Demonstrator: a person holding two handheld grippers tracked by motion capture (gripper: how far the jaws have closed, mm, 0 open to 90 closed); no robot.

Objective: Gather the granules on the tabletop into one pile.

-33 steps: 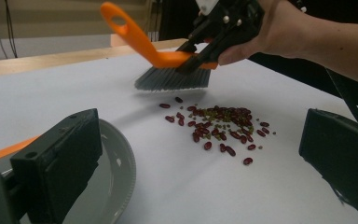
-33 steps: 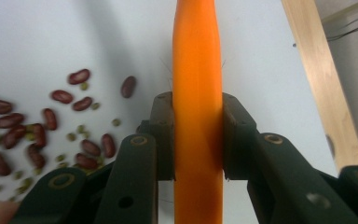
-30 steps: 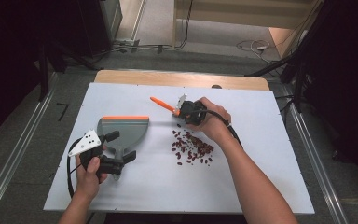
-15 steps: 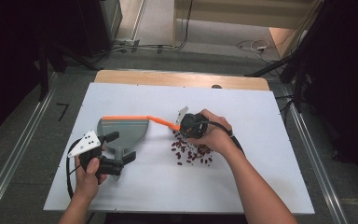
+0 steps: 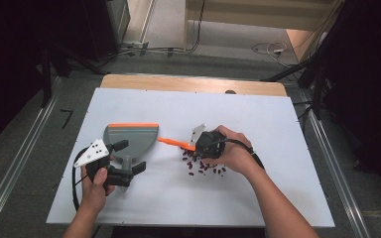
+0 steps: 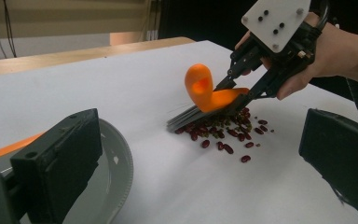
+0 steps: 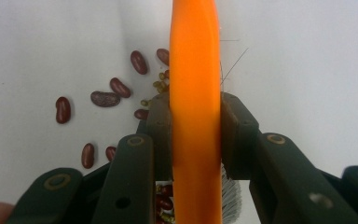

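Observation:
A grey dustpan (image 5: 131, 136) with an orange front lip lies flat at the table's left; its rim (image 6: 121, 163) also shows beside the left jaw. My left gripper (image 5: 129, 157) rests over the dustpan's handle, jaws wide apart with only white table between them in the left gripper view. My right gripper (image 5: 204, 145) (image 6: 242, 95) (image 7: 196, 116) is shut on the handle of an orange brush (image 5: 171, 143) (image 6: 200, 88) (image 7: 196, 56). The brush's grey bristles (image 6: 186, 116) touch the left edge of several red beans (image 5: 203, 166) (image 6: 223, 135) (image 7: 105, 98) scattered on the white tabletop.
The white board (image 5: 278, 198) covers a wooden table whose bare strip (image 5: 178, 83) shows at the back. A black cable (image 5: 74, 183) loops from my left gripper near the front-left edge. Open white surface lies between dustpan and beans.
My right hand has carried the brush from behind the beans toward the near side and left, down onto the bean pile. The left gripper and dustpan have stayed put.

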